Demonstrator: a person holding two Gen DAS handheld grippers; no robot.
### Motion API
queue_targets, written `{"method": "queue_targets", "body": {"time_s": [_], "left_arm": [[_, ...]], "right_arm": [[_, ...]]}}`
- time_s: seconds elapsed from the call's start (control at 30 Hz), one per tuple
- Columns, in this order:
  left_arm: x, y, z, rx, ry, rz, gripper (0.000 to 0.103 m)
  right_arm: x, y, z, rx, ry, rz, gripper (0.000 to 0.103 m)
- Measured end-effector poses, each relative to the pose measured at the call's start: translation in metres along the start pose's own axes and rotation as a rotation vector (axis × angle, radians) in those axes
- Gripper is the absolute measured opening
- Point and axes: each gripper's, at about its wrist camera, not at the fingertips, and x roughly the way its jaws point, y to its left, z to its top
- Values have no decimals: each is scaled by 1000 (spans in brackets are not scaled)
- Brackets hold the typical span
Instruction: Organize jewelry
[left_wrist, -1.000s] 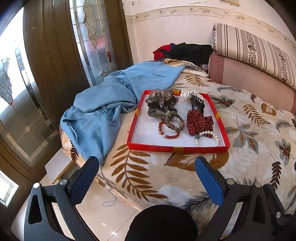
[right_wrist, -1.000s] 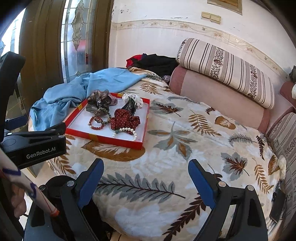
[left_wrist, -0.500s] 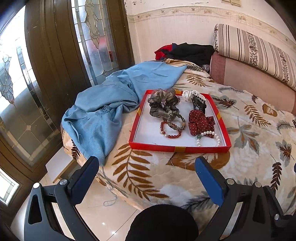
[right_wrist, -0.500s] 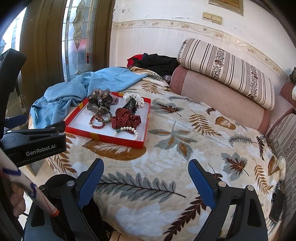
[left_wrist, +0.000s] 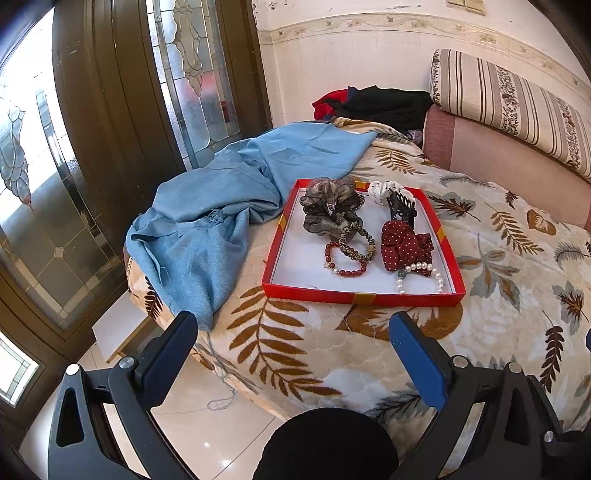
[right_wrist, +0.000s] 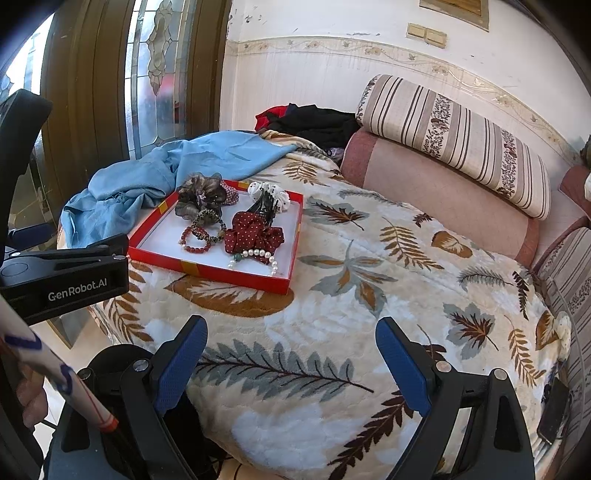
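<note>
I hold both tongs wide open with nothing in them, the left tongs (left_wrist: 291, 347) and the right tongs (right_wrist: 291, 350). The red tray (left_wrist: 364, 297) sits mid-frame on the bed (right_wrist: 332, 369), its jewelry (left_wrist: 345, 260) all jumbled. I think no sorting is done yet.

A black round shape (left_wrist: 325, 443) at the left view's bottom edge hides part of the bedspread (left_wrist: 314, 350) and cannot be identified. The white clip (left_wrist: 384, 190) sits partly behind the black clip (left_wrist: 400, 210) in the tray (left_wrist: 362, 297). A dark flat object (right_wrist: 554, 415) lies at the bed's right edge, too distorted to identify. The striped pillow (left_wrist: 517, 107) runs off the frame.
</note>
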Motion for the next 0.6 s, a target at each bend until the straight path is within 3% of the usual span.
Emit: {"method": "queue_targets", "body": {"time_s": [0.6], "left_arm": [[1,2,0,-2,0,-2,103]], "right_arm": [[0,1,-1,-3,2,2,95]]}}
